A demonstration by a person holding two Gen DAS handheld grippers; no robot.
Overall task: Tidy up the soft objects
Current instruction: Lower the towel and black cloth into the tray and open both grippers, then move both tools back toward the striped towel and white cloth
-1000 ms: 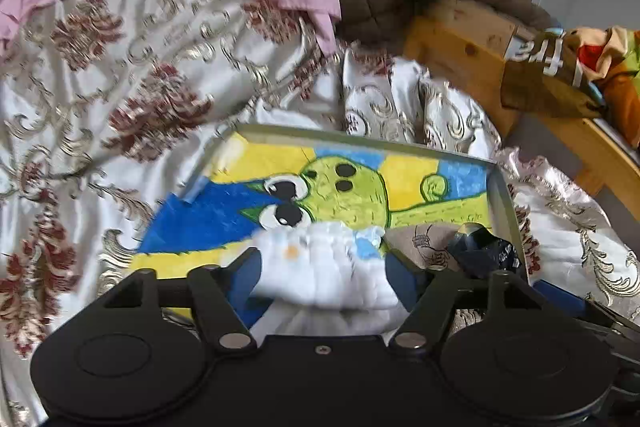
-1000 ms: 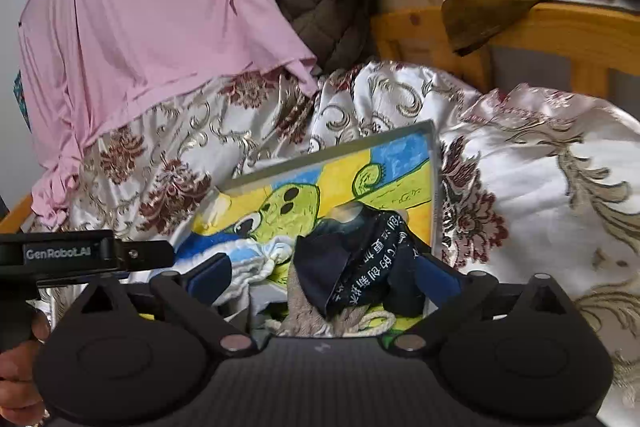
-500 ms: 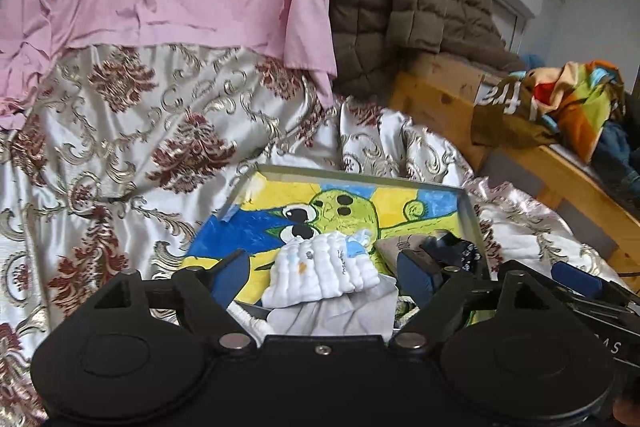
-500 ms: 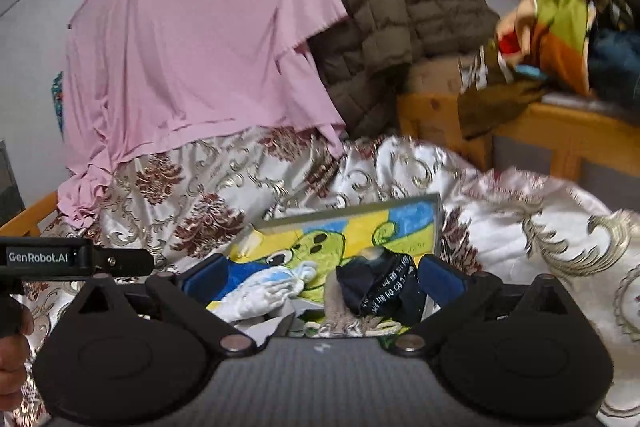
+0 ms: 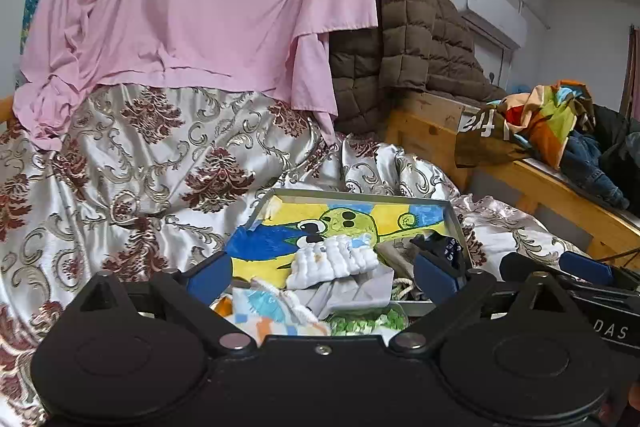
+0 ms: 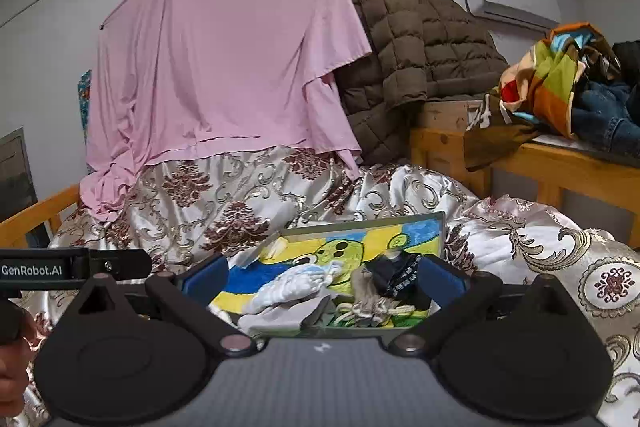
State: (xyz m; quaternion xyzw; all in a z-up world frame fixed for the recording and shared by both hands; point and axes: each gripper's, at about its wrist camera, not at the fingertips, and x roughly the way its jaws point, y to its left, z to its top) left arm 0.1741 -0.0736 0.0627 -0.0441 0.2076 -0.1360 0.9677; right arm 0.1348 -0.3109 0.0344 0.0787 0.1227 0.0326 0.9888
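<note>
Soft items lie piled in the painted tray [image 5: 454, 217]; both grippers, left [image 5: 320, 273] just opening, right [image 6: 322, 277], stand wide, empty.

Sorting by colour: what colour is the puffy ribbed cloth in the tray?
White puffy ribbed cloth, with small blue and orange marks; clearest in the left wrist view.

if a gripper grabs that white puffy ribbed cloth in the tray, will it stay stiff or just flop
The white puffy ribbed cloth would probably flop: it lies crumpled, sagging over the grey fabric beneath. Its thick quilted ridges suggest it squashes under a pinch and weighs little. It may drag its neighbours in the cartoon-painted metal tray, since they overlap.
</note>
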